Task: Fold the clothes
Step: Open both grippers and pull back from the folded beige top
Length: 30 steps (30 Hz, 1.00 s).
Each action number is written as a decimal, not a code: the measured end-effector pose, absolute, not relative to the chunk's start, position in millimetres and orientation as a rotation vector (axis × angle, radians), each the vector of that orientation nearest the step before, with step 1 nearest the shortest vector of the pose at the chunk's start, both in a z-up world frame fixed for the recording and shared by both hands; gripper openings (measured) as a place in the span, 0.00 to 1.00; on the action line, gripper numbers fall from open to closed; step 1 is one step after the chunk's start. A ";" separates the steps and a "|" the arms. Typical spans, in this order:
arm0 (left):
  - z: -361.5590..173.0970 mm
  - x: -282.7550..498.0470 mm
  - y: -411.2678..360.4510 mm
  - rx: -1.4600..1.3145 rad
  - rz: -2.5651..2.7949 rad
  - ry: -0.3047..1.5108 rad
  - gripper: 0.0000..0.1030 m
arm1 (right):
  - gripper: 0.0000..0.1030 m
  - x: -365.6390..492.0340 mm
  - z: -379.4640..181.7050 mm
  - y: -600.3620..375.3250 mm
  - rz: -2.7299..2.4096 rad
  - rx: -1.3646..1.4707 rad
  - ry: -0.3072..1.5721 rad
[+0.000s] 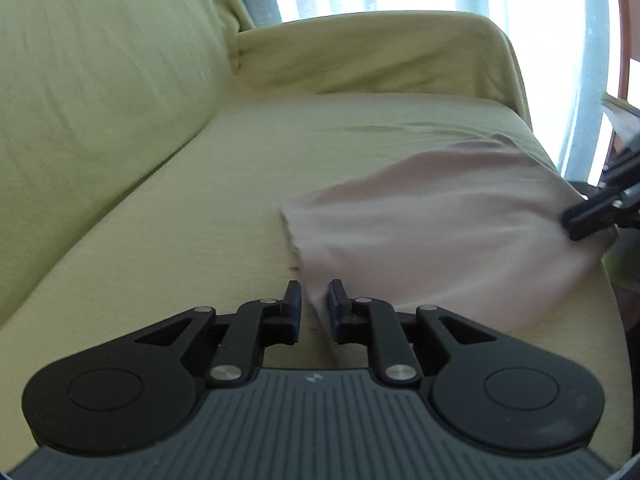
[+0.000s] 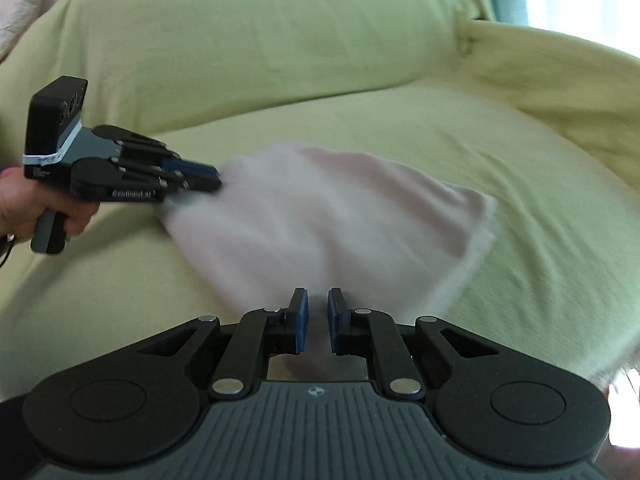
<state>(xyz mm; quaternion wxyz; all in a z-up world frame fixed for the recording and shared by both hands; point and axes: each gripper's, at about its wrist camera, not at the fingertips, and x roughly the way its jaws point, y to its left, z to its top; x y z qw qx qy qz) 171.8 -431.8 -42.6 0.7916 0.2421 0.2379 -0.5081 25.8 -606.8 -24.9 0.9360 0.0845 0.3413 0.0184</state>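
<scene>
Right up against the lens, the left tool (image 1: 314, 307) has a bunched corner of the pale pink cloth (image 1: 440, 224) running between its blue pads, jaws nearly together and pinching it as far as I can tell. Same deal for the right tool (image 2: 318, 318): narrow gap, cloth gathered in it, so it reads as clamped on another corner. The cloth sits on the seat of a green sofa (image 1: 168, 216), toward the armrest end, part lifted and part draped on the cushion. Holding two corners like this makes sense for folding, my guess is the person wants the edge between the tools taut so the rest hangs or drags flat. In the right wrist view the left tool (image 2: 200, 178) comes in from the left with a hand (image 2: 44, 208) on its grip. Long axis of the cloth runs roughly from one tool to the other, with the free end fanning away toward the backrest. Everything's motion-blurred, so I can't make out seams or what garment it is.
</scene>
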 end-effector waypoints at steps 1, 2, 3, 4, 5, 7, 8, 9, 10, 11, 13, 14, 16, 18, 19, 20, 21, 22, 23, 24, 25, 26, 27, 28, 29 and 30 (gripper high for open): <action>-40.3 174.6 -432.3 0.522 -1.080 0.508 0.12 | 0.11 23.8 -24.3 -606.9 0.029 0.172 0.700; -37.9 175.5 -430.8 0.536 -1.063 0.497 0.08 | 0.11 22.0 -23.8 -606.3 0.022 0.168 0.704; -34.0 175.0 -427.2 0.537 -1.057 0.487 0.08 | 0.11 20.6 -22.8 -605.0 0.015 0.163 0.706; -28.9 173.1 -422.2 0.520 -1.062 0.483 0.08 | 0.12 19.0 -21.1 -603.1 0.011 0.157 0.697; -24.1 168.2 -416.4 0.504 -1.075 0.480 0.08 | 0.12 17.0 -19.1 -601.0 0.006 0.151 0.681; -17.2 156.5 -406.3 0.476 -1.112 0.480 0.08 | 0.14 14.4 -14.9 -598.5 0.037 0.145 0.650; -18.0 148.5 -404.2 0.473 -1.143 0.488 0.10 | 0.14 14.0 -13.9 -596.6 0.055 0.143 0.648; -22.0 140.7 -404.2 0.494 -1.162 0.493 0.11 | 0.15 13.4 -14.2 -594.3 0.066 0.139 0.664; -26.6 133.0 -404.7 0.521 -1.177 0.496 0.11 | 0.15 13.3 -15.8 -592.6 0.070 0.132 0.685; -33.0 128.4 -405.3 0.553 -1.183 0.501 0.11 | 0.15 13.7 -18.1 -591.4 0.071 0.124 0.705; -45.3 127.9 -403.2 0.565 -1.176 0.517 0.11 | 0.15 13.8 -21.3 -590.6 0.070 0.115 0.742; -46.4 130.8 -400.1 0.547 -1.177 0.521 0.13 | 0.15 13.1 -21.4 -592.1 0.063 0.117 0.754; -43.0 135.2 -399.2 0.550 -1.153 0.532 0.17 | 0.14 9.2 -22.4 -595.5 0.042 0.129 0.775; -39.8 134.1 -399.5 0.623 -1.122 0.495 0.22 | 0.13 3.5 -22.9 -597.8 0.023 0.137 0.789; -38.0 133.4 -398.9 0.664 -1.101 0.474 0.22 | 0.13 1.5 -22.5 -598.2 0.010 0.127 0.793; -36.1 132.2 -397.6 0.703 -1.081 0.454 0.22 | 0.13 0.7 -21.9 -598.5 -0.003 0.113 0.795; -34.2 129.5 -395.6 0.754 -1.059 0.425 0.22 | 0.13 -2.6 -20.1 -597.2 -0.016 0.097 0.784; -33.8 124.7 -392.7 0.811 -1.037 0.390 0.22 | 0.14 -7.3 -17.5 -595.0 -0.029 0.078 0.765; -33.7 119.5 -389.7 0.869 -1.014 0.353 0.22 | 0.15 -11.1 -14.2 -591.3 -0.030 0.051 0.742; -33.6 114.8 -386.0 0.889 -1.014 0.343 0.22 | 0.15 -14.0 -11.1 -584.4 -0.022 0.007 0.721; -33.4 110.3 -382.3 0.899 -1.018 0.339 0.22 | 0.18 -17.0 -8.5 -576.1 -0.012 -0.044 0.702; -33.3 105.8 -378.5 0.910 -1.023 0.336 0.22 | 0.21 -18.3 -8.2 -567.7 -0.005 -0.093 0.690; -33.7 102.0 -376.2 0.909 -1.031 0.340 0.23 | 0.28 -18.4 -9.8 -559.5 0.002 -0.138 0.690; -34.6 98.8 -375.3 0.910 -1.036 0.344 0.23 | 0.30 -17.7 -12.5 -552.5 0.007 -0.176 0.700; -36.4 95.9 -375.7 0.911 -1.041 0.350 0.24 | 0.30 -16.6 -15.9 -546.1 0.011 -0.211 0.713; -38.0 93.8 -377.0 0.913 -1.049 0.358 0.24 | 0.30 -14.7 -18.9 -540.6 0.018 -0.245 0.725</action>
